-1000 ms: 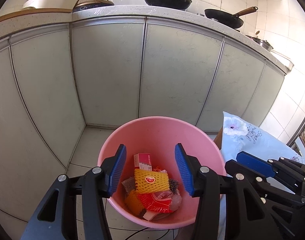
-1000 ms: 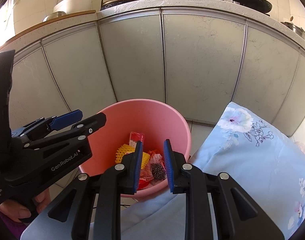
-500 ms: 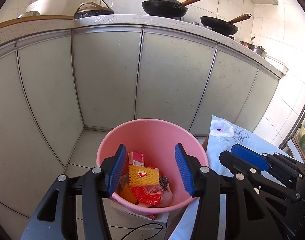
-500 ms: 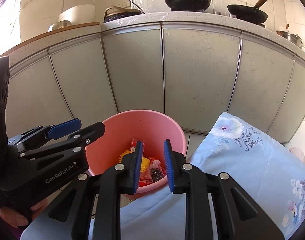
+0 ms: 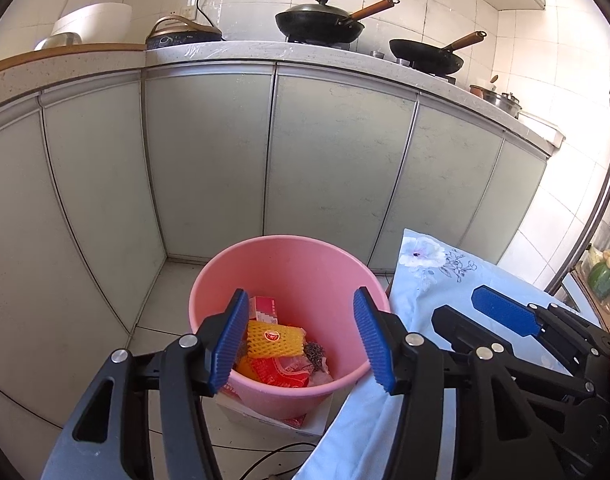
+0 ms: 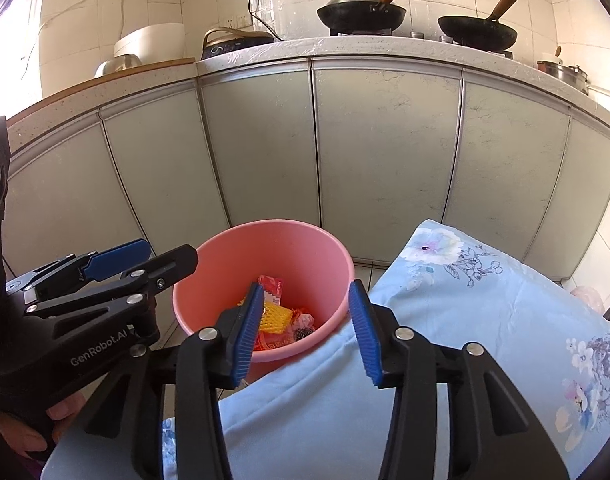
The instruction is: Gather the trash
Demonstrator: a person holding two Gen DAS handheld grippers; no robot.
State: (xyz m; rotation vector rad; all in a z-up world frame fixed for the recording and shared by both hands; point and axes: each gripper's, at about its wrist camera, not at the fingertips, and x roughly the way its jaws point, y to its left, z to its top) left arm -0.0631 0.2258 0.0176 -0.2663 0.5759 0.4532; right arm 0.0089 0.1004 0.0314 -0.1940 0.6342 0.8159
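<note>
Down on the tiled floor, hard against the grey cabinet doors (image 5: 209,160): pink plastic bucket (image 5: 305,256), round, smooth-walled, partly filled with trash. On top, yellow foam fruit net (image 5: 275,339) with a red sticker; behind it a red-and-white carton (image 5: 265,309); below, a red printed wrapper (image 5: 281,372), something orange, and a dark scouring ball (image 5: 315,354). Deeper layers buried and impossible to sort out. Under the bucket's near edge, a flat white box (image 5: 265,416), mostly covered.

Left gripper (image 5: 303,342) spread wide, holding nothing, hovering above the bucket's near rim. Right gripper (image 6: 307,332) likewise parted wide and empty, poised over the edge of a pale blue floral cloth (image 6: 485,320) just right of the bucket. Support beneath the cloth fully hidden. Bucket's near rim blocked by blue pads (image 6: 249,332) in the right view. Up on the counter, two black woks (image 5: 319,26).
</note>
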